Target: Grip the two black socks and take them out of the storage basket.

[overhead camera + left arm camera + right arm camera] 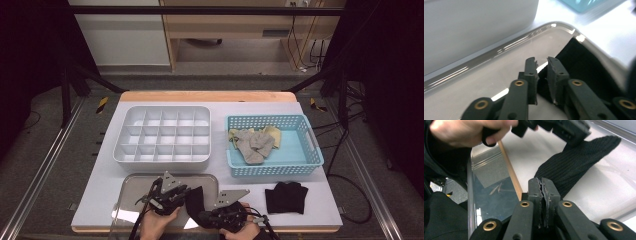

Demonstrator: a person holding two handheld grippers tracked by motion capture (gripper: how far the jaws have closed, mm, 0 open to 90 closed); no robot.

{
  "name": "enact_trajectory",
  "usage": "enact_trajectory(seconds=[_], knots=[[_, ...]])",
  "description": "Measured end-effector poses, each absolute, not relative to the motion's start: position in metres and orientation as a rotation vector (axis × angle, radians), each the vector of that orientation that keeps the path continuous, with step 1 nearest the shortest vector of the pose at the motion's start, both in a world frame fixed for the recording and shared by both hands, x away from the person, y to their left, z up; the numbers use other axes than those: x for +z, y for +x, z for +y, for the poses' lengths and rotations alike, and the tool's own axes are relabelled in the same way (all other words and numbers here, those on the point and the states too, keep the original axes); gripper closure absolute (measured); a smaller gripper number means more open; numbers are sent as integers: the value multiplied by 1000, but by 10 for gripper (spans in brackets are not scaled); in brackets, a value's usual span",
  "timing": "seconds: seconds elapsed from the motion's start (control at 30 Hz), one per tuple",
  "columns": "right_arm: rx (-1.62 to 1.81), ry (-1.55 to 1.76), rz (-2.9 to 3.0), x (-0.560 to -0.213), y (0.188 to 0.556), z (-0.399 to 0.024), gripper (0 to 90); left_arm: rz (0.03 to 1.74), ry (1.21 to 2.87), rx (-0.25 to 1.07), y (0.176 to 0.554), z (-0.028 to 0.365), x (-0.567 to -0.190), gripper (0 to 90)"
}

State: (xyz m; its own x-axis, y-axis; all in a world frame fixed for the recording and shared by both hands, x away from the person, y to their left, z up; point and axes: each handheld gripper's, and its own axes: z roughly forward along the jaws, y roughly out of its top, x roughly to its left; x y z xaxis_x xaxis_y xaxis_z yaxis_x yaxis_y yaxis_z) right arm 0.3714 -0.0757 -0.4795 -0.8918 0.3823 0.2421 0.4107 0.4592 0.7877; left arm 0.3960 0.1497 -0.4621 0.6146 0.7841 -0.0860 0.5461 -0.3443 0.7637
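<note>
left gripper (541,62): slightly parted, nothing gripped | right gripper (543,182): pressed together; hold on black knitted sock (576,160) at 1 o'clock cannot be told | shiny metal tray (499,51): cut off

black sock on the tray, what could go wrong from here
1. The left hand-held gripper has its jaws slightly apart with no cloth clearly between the tips, so the black sock may now hang from one grip and sag or unfold.
2. The right hand-held gripper seems to pinch only the sock's edge; a tug could pull it free.
3. The sock lies over the metal tray rim, so dragging it may snag or shift the tray.
</note>
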Motion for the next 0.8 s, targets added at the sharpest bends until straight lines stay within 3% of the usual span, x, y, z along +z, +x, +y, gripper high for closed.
enact_trajectory(seconds=[0.3,0.63,0.8], knots=[[-1450,-731,-2650,-480,372,-76,853,987,2053,353,395,140,-453,604],[-1460,-762,-2651,-475,373,-81,817,1036,2130,355,400,141,-468,886],[-1537,-864,-2640,-465,378,-90,729,1027,2127,346,400,141,-468,897]])
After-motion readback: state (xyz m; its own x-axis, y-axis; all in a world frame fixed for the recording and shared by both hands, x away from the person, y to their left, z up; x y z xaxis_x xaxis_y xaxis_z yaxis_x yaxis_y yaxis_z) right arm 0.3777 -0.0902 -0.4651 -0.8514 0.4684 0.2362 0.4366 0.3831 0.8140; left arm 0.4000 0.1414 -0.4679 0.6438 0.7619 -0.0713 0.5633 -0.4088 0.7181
